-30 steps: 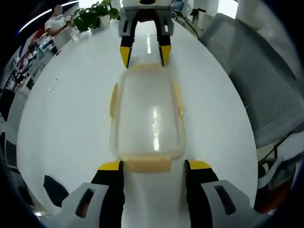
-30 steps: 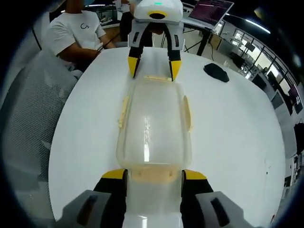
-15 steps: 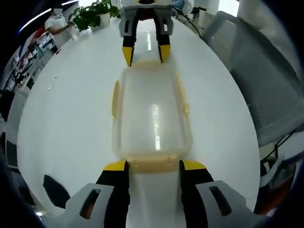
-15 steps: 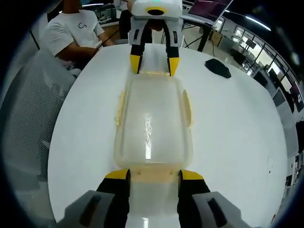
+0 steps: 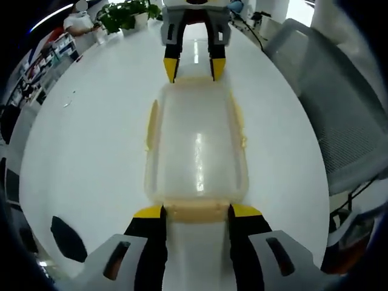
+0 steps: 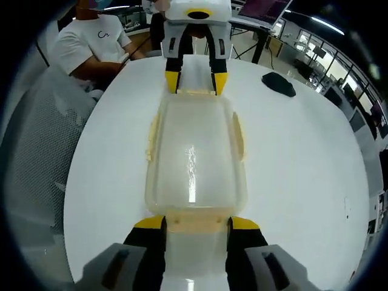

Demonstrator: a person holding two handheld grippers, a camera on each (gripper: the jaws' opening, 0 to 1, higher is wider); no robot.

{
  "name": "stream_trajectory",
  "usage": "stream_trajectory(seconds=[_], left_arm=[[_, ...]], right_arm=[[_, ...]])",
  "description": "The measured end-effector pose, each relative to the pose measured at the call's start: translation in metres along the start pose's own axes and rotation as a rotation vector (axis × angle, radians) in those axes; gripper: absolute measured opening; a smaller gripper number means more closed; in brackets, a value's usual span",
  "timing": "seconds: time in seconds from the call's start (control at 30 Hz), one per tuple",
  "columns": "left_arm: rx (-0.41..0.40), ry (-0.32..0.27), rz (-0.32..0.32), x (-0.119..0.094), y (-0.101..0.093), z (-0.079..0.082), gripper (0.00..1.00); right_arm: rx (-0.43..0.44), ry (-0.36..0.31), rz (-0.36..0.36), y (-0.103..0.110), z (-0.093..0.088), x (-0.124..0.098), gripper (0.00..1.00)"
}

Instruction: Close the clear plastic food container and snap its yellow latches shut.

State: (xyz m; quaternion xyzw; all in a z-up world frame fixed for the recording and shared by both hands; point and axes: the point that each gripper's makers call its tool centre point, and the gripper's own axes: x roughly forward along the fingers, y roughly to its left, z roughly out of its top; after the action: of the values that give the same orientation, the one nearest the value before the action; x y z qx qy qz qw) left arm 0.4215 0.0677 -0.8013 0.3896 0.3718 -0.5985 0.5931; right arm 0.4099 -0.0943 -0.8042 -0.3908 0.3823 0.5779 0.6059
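The clear plastic container (image 5: 197, 145) lies lengthwise on the white table (image 5: 91, 151) with its lid on. Yellow side latches (image 5: 151, 124) stick out from its long sides. My left gripper (image 5: 197, 212) sits at the near end, jaws pressed against both sides of the yellow end latch (image 5: 197, 210). At the far end, my right gripper (image 5: 194, 70) flanks the other end latch. From the right gripper view, the container (image 6: 194, 151) runs away from my right gripper (image 6: 197, 223), whose jaws hold the near end latch (image 6: 197, 221); the left gripper (image 6: 193, 83) stands opposite.
A grey mesh chair (image 5: 339, 109) stands at the table's edge, also seen as the chair (image 6: 36, 151). A black mouse (image 6: 277, 85) lies on the table. A person in a white shirt (image 6: 97, 45) sits beyond the far edge. A plant (image 5: 124, 13) stands at the back.
My left gripper's jaws have narrowed from wide apart onto the near end latch. The right gripper's jaws have closed in slightly on their latch. The container stays put.
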Motion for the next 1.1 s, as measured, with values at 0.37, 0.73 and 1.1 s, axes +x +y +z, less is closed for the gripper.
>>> stream_trajectory(seconds=[0.37,0.73,1.1], left_arm=[[0.003,0.040,0.017,-0.001,-0.004,0.000,0.37],[-0.009,0.049,0.011,-0.031,-0.010,0.009,0.37],[0.006,0.057,0.037,-0.092,0.000,0.030,0.37]], right_arm=[[-0.025,-0.008,-0.004,0.000,0.002,-0.001,0.36],[-0.036,-0.060,0.009,0.004,0.020,-0.033,0.36],[-0.064,-0.126,-0.021,-0.005,0.051,-0.088,0.36]])
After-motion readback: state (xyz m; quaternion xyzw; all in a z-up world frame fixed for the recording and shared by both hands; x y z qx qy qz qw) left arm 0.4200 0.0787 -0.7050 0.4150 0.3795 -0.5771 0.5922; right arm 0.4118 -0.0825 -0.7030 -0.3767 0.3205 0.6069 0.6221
